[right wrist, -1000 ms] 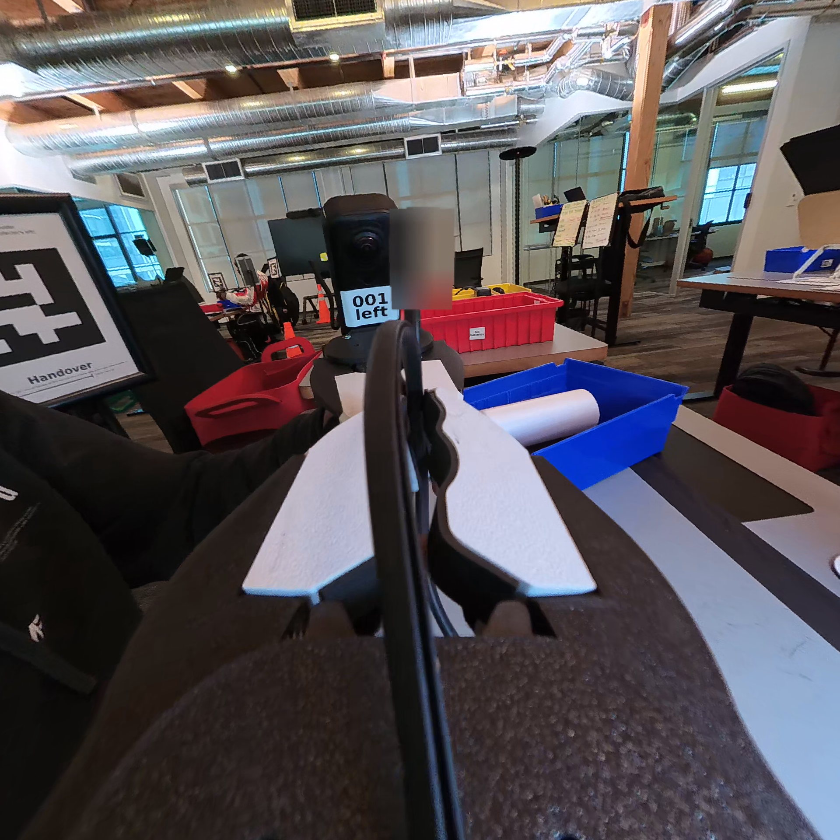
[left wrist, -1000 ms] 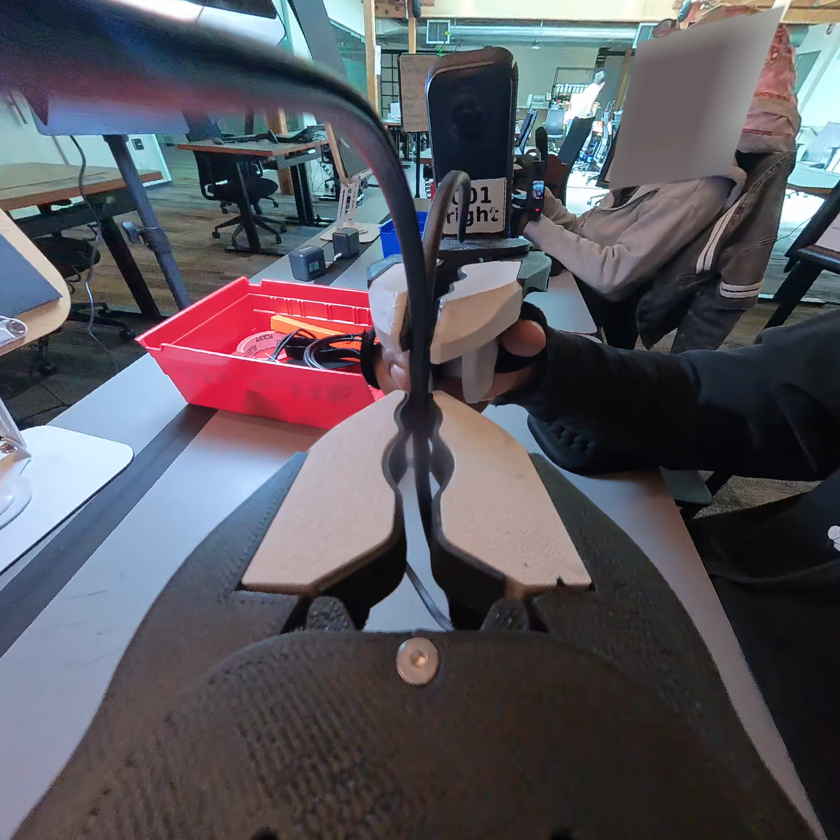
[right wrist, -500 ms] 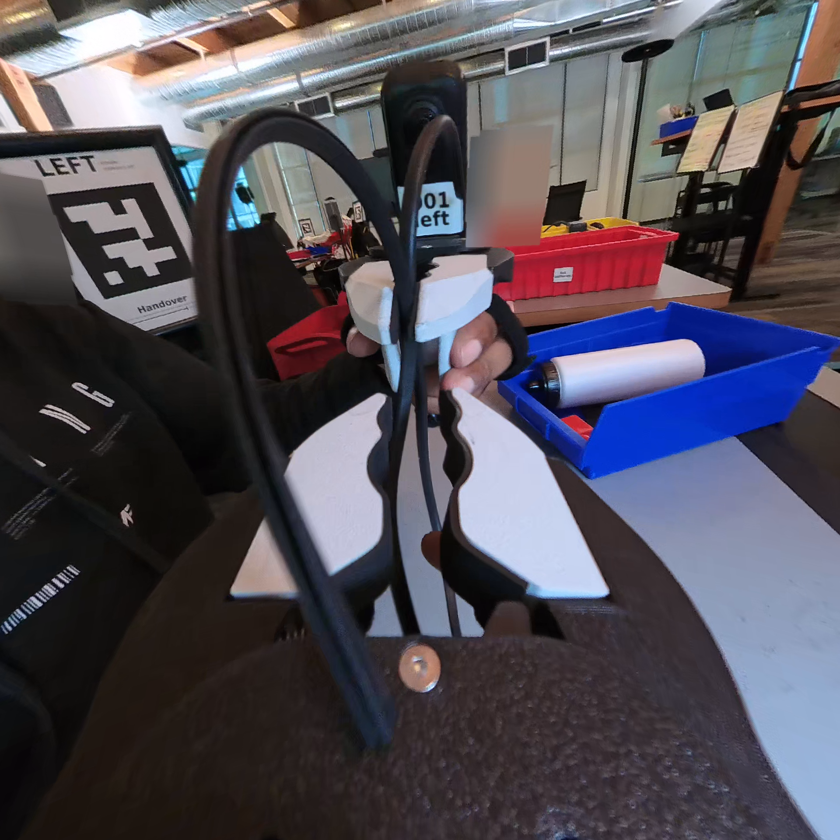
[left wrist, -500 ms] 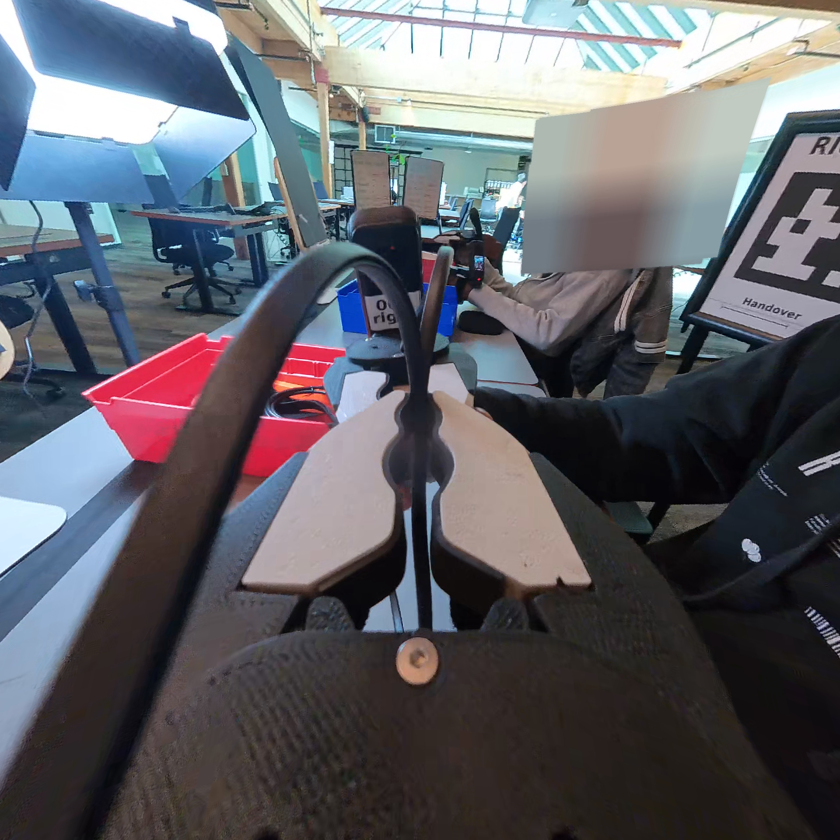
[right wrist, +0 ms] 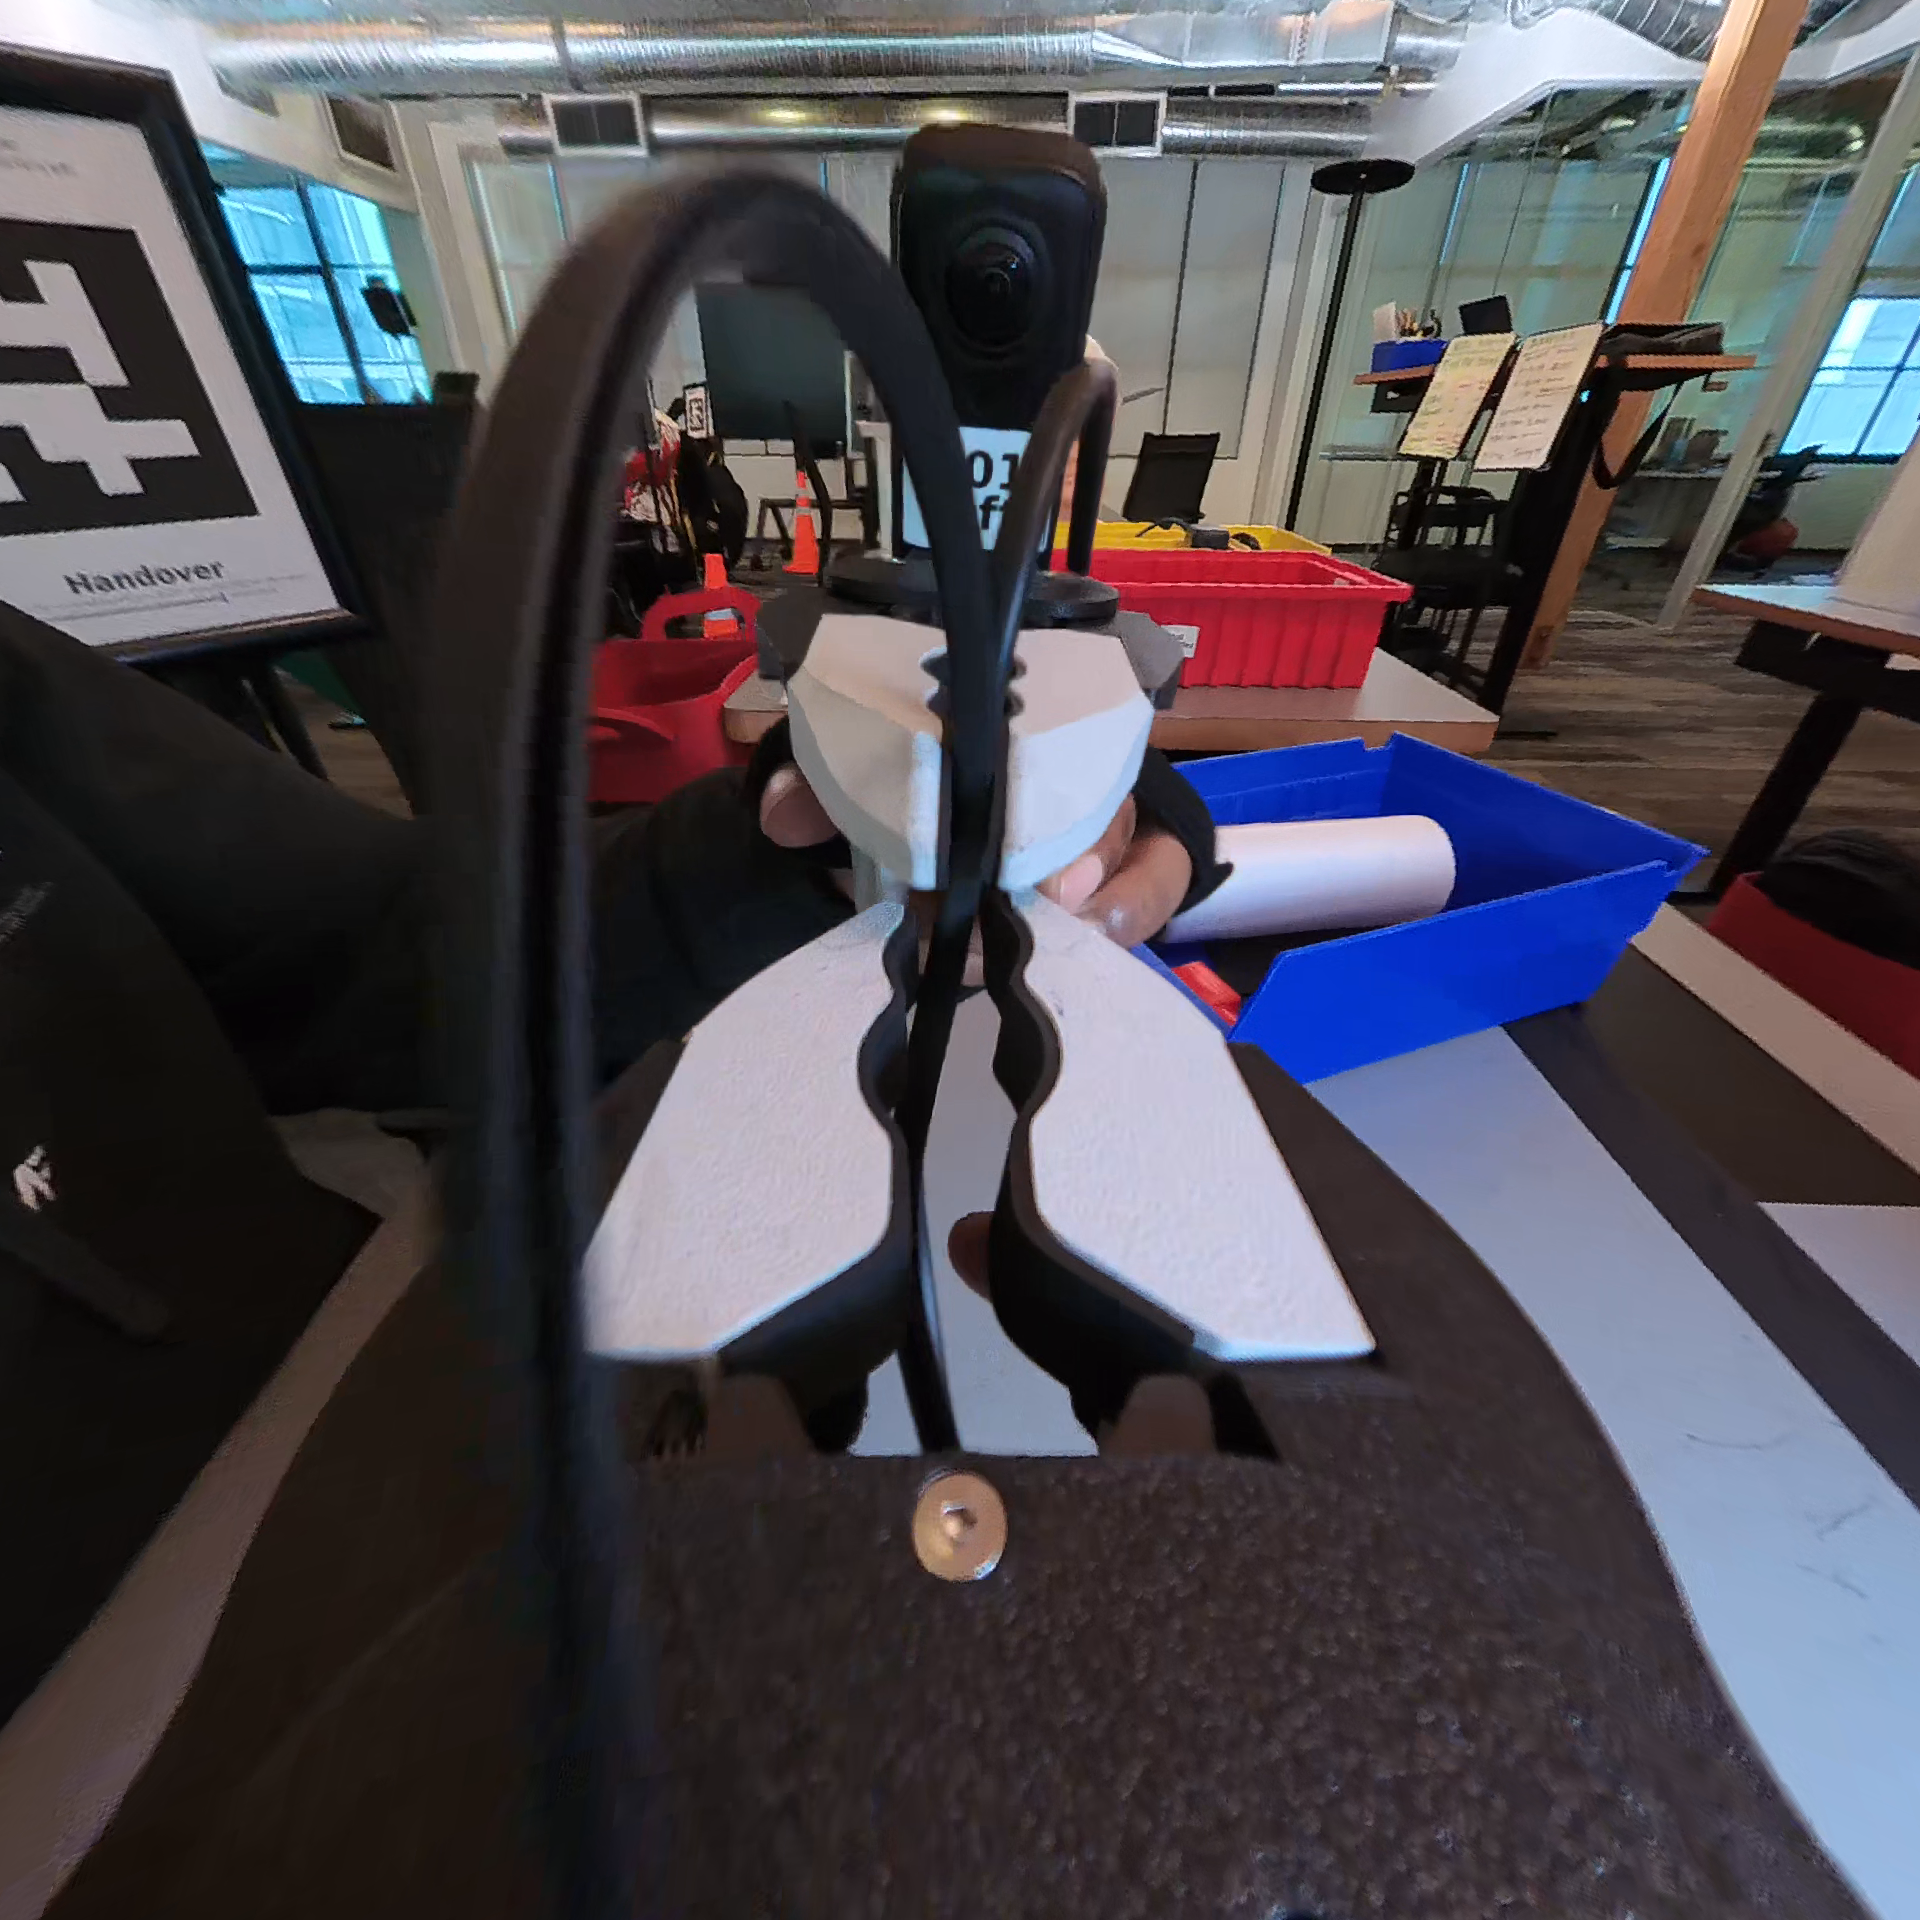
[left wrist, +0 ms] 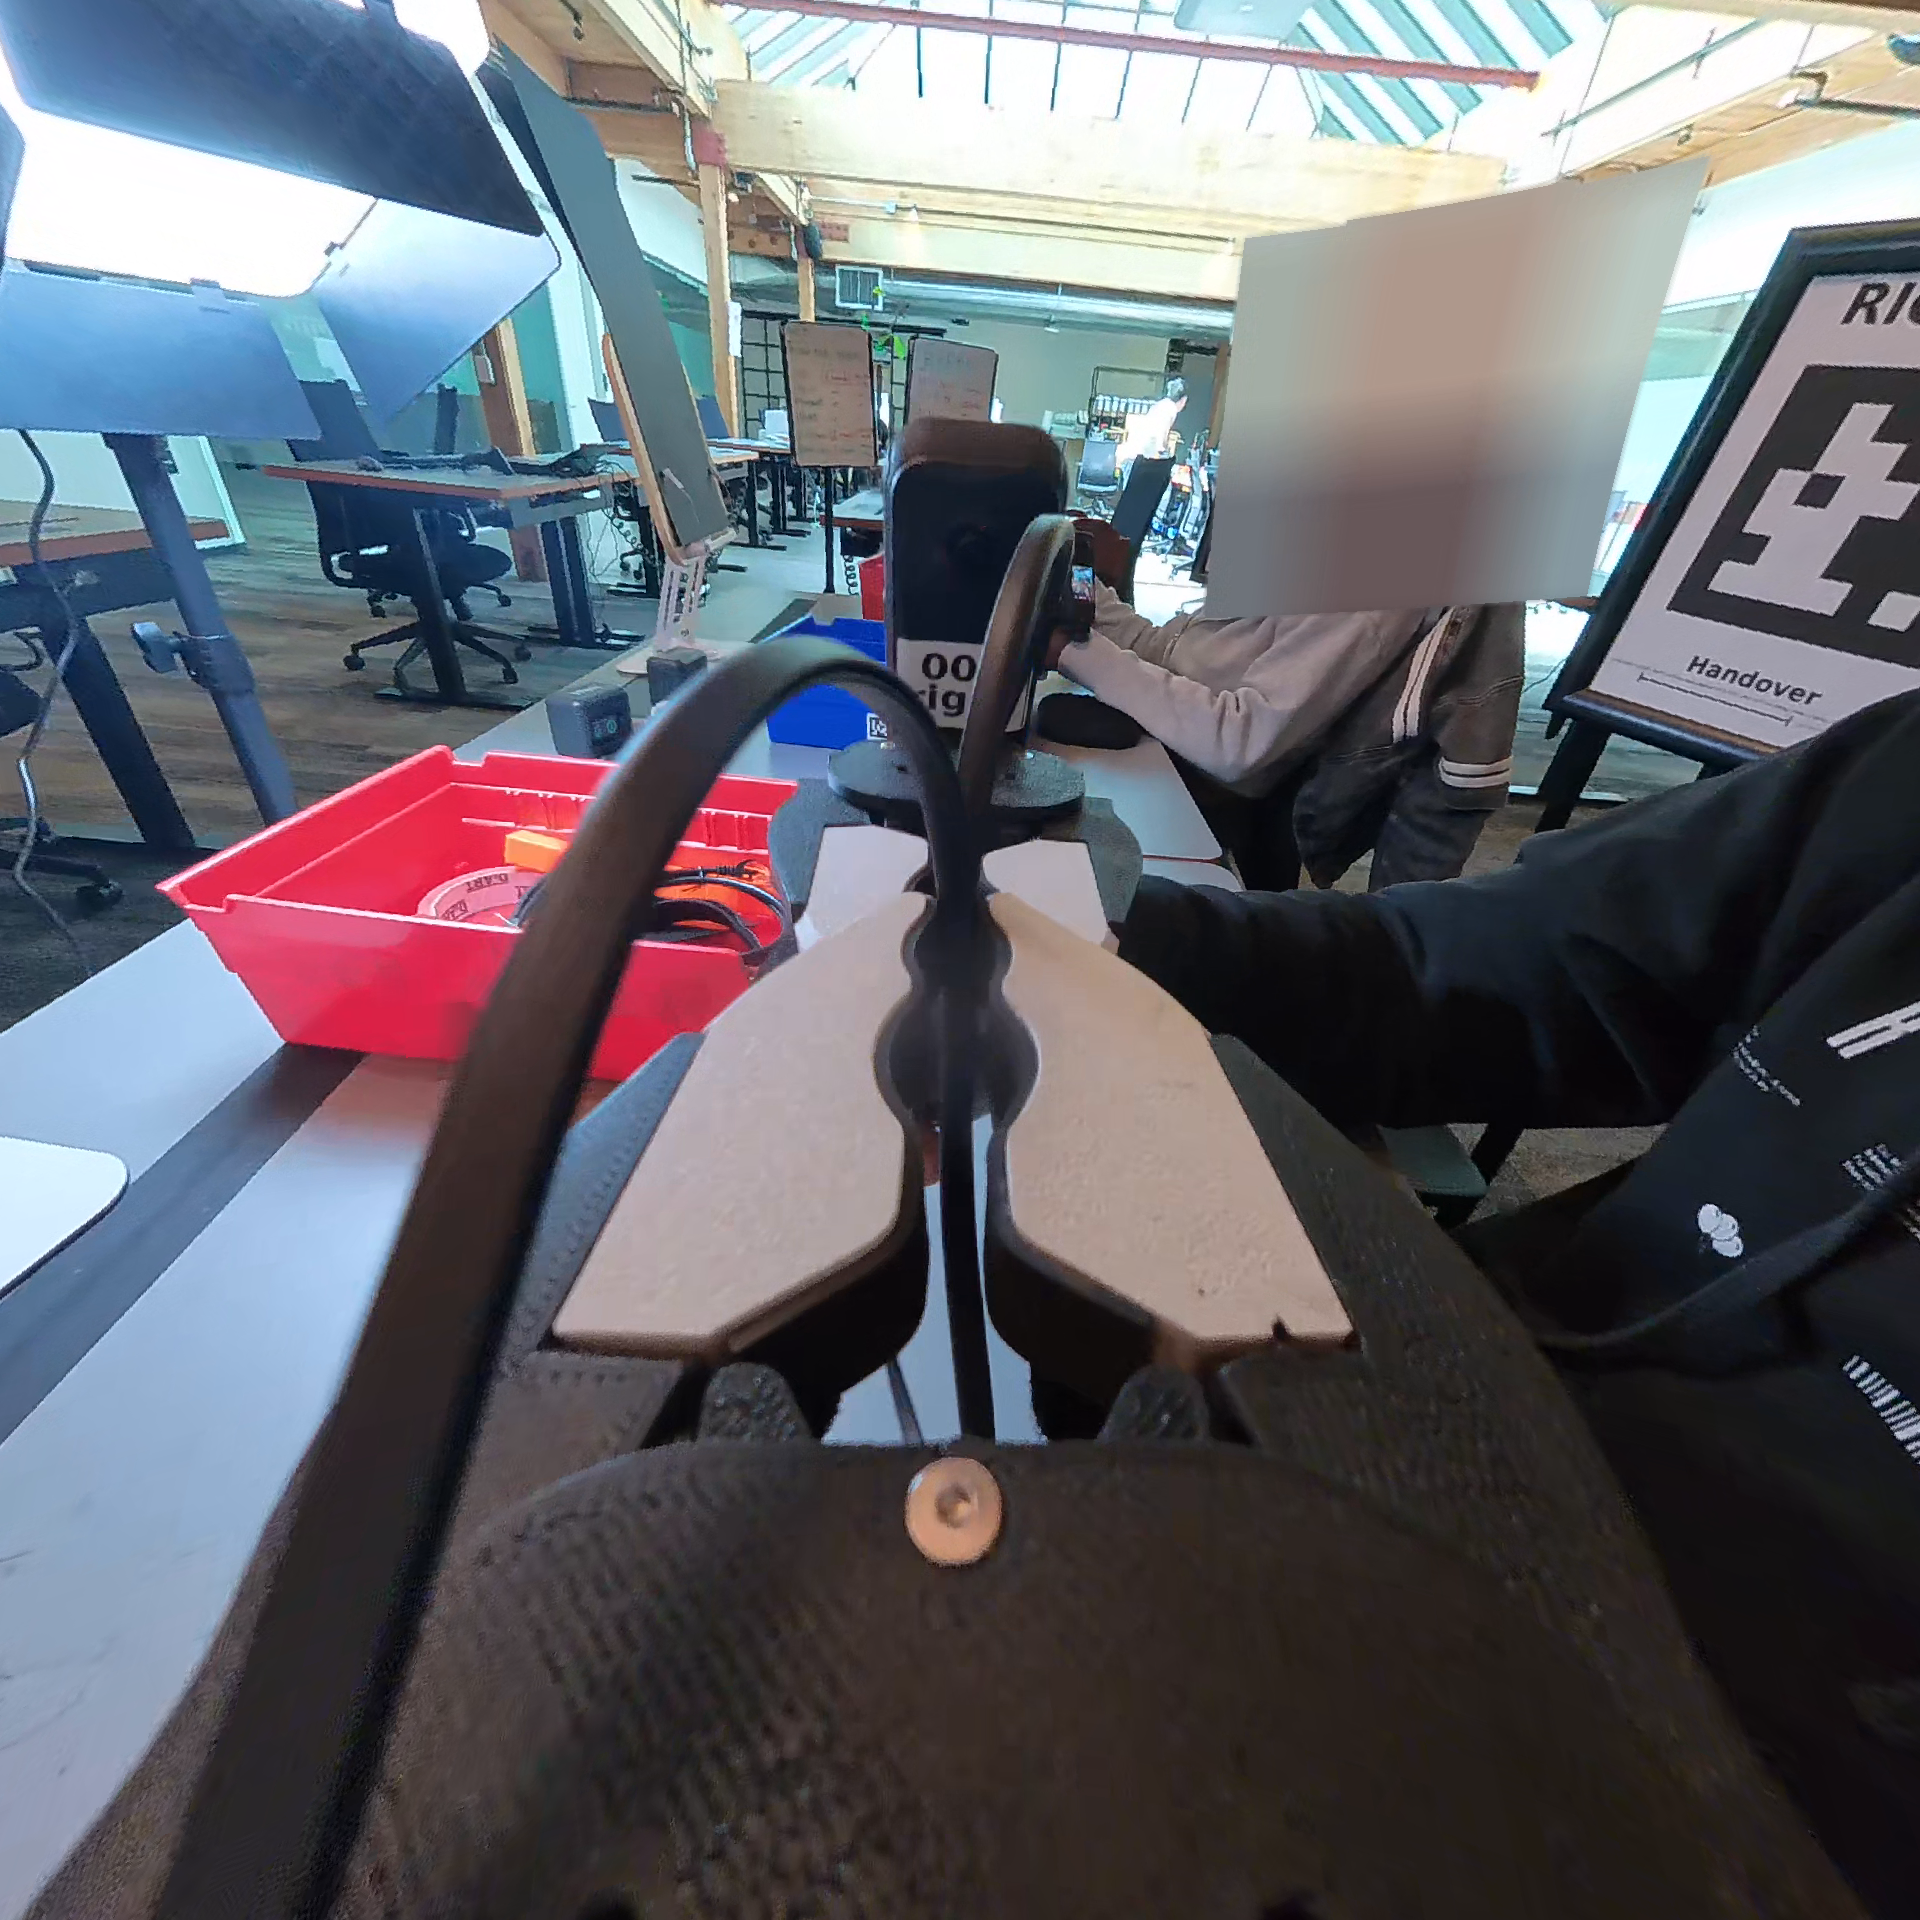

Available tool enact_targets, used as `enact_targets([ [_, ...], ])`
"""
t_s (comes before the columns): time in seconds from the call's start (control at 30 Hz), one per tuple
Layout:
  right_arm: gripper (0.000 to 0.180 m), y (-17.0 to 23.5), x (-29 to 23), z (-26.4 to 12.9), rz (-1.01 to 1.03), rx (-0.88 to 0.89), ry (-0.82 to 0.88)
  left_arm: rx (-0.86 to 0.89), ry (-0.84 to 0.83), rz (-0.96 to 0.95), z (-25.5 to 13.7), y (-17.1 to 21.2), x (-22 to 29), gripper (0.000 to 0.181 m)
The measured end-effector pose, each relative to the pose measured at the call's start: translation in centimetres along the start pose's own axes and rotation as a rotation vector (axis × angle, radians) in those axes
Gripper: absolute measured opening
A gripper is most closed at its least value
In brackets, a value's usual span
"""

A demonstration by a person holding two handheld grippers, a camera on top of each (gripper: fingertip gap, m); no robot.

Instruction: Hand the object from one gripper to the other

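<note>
A black cable point(left wrist: 956, 1226) is pinched between the closed fingers of the left gripper point(left wrist: 954, 914), its line running straight down the slot between the two pale pads point(left wrist: 769, 1164) and out past the tips. Just beyond those tips the right gripper point(left wrist: 951, 868) faces nose to nose, and the same cable is seen threaded between its fingers too. In the right wrist view the right gripper point(right wrist: 951, 935) is closed down on the cable point(right wrist: 940, 1039), though a narrow wedge of gap is left behind the contact — the strand is thin. The left gripper point(right wrist: 966, 790) is seen directly ahead, clamped on the same strand. So the cable is judged to be held at both ends of a very short span, tip to tip, with neither gripper nearer than the other.

The long axis of that span lies along both pairs of fingers — front to back, not across them. The slack is thrown up in a tall loop to the left of each gripper's fingers and over them. The handover is judged to be at its shared-grip stage; a release by one side is what remains, and the loop's pull could drag the strand sideways out of the slot when that happens.
</note>
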State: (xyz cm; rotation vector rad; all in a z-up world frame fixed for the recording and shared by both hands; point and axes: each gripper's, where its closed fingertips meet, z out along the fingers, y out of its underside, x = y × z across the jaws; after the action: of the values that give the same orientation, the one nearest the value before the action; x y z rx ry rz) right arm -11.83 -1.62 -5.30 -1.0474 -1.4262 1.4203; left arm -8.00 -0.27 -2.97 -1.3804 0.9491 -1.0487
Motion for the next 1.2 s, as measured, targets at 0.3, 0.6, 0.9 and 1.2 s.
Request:
enact_targets([
  [0.3,0.005,0.0,0.4,0.0,-0.032,-0.019,0.042,-0.004,-0.012,-0.007,0.4,0.4,-0.2,0.006],
  [0.6,0.005,-0.4,3.0,-2.3,-0.033,-0.067,0.176,0.013,-0.09,-0.037,-1.8,-0.4,-2.0,0.021],
  [0.9,0.004,-2.3,2.9,-3.7,0.008,0.007,0.173,-0.149,-0.101,-0.03,-0.2,3.7,-2.9,0.033],
  [1.2,0.005,-2.5,0.7,-2.4,-0.007,0.029,0.061,-0.141,0.08,-0.024,1.7,4.5,0.2,0.033],
])
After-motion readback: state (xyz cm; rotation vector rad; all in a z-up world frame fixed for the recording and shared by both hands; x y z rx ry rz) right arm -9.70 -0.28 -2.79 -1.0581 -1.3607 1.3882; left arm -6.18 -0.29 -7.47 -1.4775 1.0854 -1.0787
